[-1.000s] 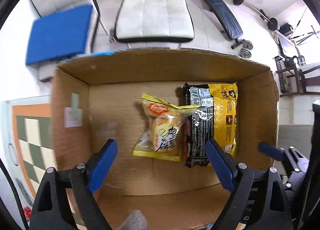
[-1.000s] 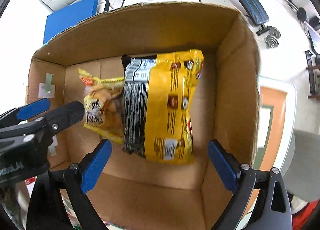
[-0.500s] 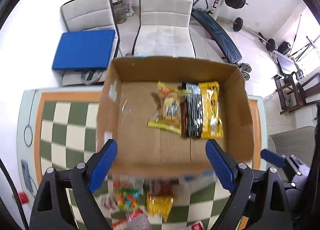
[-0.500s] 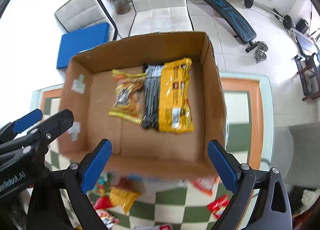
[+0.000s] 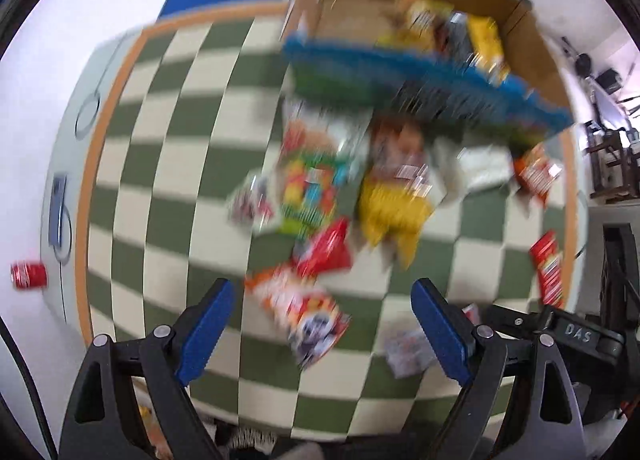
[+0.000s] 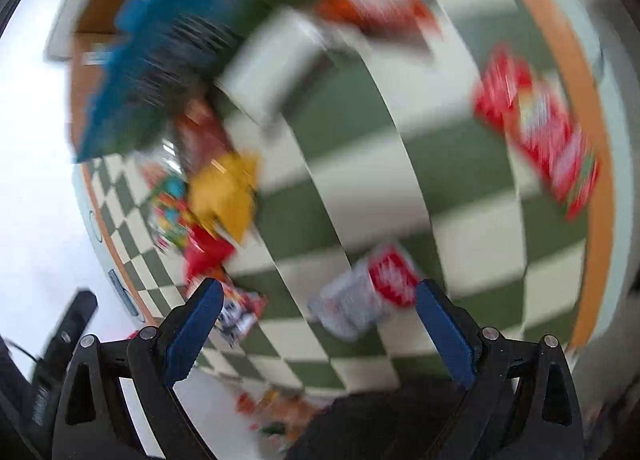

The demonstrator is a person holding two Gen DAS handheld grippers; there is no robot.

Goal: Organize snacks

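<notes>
Both views were blurred by motion, so small details could not be read.

In the left wrist view, the left gripper [image 5: 322, 324] stood with its blue fingers [image 5: 206, 326] spread wide and held nothing. It hung above the green and cream checked tabletop [image 5: 168, 163]. An orange and white snack packet [image 5: 298, 314] lay in the lower middle of the frame, between the two fingers in the picture. Above it, in the middle of the frame, a heap of snacks lay close together: a red packet [image 5: 326, 250], a yellow packet [image 5: 394, 215] and a many-coloured packet [image 5: 310, 191]. The cardboard box [image 5: 532, 43] stood at the upper right of the frame, and yellow packets [image 5: 484, 43] lay inside it. A long red packet [image 5: 550, 268] lay apart at the right edge of the tabletop. A red can [image 5: 28, 275] lay at the far left of the frame, beyond the tabletop's edge.

In the right wrist view, the right gripper [image 6: 318, 324] was wide open too and empty. A grey and red packet [image 6: 368, 294] lay on the tabletop in the lower middle of the frame, between its fingers [image 6: 442, 328] in the picture. A large red packet [image 6: 538, 135] lay at the right side, near the orange border [image 6: 592, 99]. The yellow packet [image 6: 228, 191] and the red one [image 6: 206, 252] appeared at the left of the middle.
</notes>
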